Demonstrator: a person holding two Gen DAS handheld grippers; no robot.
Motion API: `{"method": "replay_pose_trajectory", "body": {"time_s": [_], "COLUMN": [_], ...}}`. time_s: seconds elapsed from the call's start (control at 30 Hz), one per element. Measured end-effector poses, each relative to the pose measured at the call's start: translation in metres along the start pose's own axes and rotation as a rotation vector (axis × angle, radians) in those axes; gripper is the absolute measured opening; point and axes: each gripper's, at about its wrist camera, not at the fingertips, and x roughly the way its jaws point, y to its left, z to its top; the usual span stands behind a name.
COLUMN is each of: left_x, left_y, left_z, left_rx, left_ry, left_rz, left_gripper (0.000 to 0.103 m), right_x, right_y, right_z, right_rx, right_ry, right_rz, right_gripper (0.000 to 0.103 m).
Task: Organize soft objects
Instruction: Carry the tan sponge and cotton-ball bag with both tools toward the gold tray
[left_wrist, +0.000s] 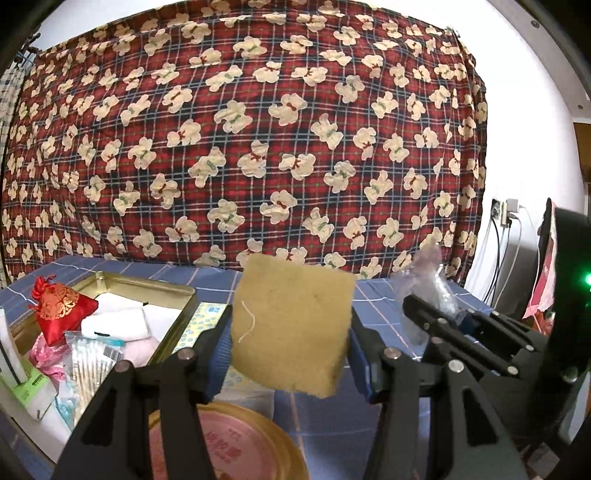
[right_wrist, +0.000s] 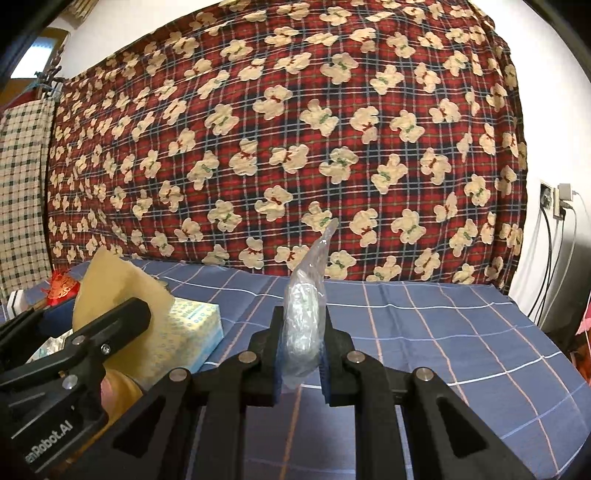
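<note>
The sponge (left_wrist: 291, 325) is a thick, square, tan-yellow block with a rough porous face and a pale thread lying across it; it is tilted, one corner dipping low. It sits squarely between the two fingers of the left gripper (left_wrist: 290, 332), whose jaws stand at a middling width and press on its two side edges, so it is held up clear of the desk (left_wrist: 373, 295), which is covered in blue checked cloth. The plastic bag (right_wrist: 304, 314) is small, clear and crinkled, with something pale and bunched inside and a twisted top pointing upward. It stands upright between the fingers of the right gripper (right_wrist: 303, 332), whose jaws are drawn in narrow and pinch it from both sides, its lower end hanging just under the pads. In the left wrist view the right gripper is to the right of the sponge, near it but apart. Left of the sponge lies an open gold tin (left_wrist: 147, 288) holding white folded cloths (left_wrist: 122, 317), with a red embroidered pouch (left_wrist: 61, 306) at its near corner and a packet of cotton swabs (left_wrist: 90, 365) in front. A round gold lid (left_wrist: 229, 443) with a pink face lies on the desk under the left gripper, and a patterned tissue box (right_wrist: 192, 325) lies beside the tin.
</note>
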Motion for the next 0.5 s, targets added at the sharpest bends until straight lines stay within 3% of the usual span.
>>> {"method": "replay_pose_trajectory", "body": {"time_s": [0.5], "left_x": [-0.026], "left_y": [0.049], "left_z": [0.034], "left_rx": [-0.022], "left_ry": [0.014], "left_rz": [0.04], "left_gripper": [0.054], "right_x": [0.001], "right_y": [0.053], "right_z": [0.036], "right_rx": [0.0], "right_ry": [0.006], "right_rz": [0.134], "right_gripper": [0.017]}}
